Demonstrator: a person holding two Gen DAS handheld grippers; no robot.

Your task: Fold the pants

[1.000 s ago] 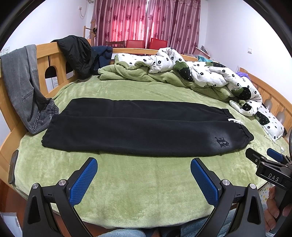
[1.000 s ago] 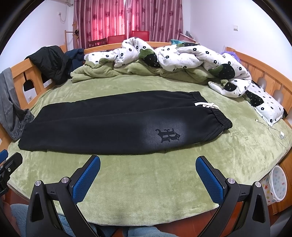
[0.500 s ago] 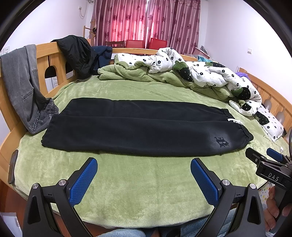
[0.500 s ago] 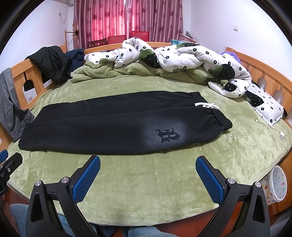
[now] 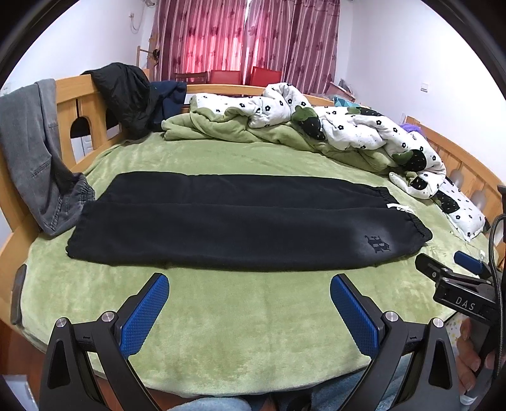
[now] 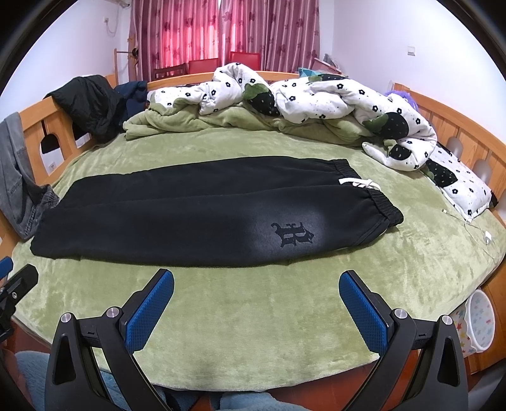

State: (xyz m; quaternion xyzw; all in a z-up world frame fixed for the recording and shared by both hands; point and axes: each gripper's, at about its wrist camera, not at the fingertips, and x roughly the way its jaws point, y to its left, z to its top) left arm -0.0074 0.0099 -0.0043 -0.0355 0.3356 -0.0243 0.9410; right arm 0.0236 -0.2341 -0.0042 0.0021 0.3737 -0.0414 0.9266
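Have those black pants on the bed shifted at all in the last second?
No. The black pants lie flat in the same spot, their cuff end just as close to the grey jeans hanging on the bed frame.

We are seeing daylight glowing through the red curtains; sharp pictures, fisheye edges bending and darkening.

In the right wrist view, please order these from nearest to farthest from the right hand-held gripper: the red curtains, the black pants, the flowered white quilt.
From the right hand-held gripper:
1. Black pants, flat on the green bed cover just ahead.
2. Flowered white quilt, bunched along the bed's far side.
3. Red curtains, on the back wall.
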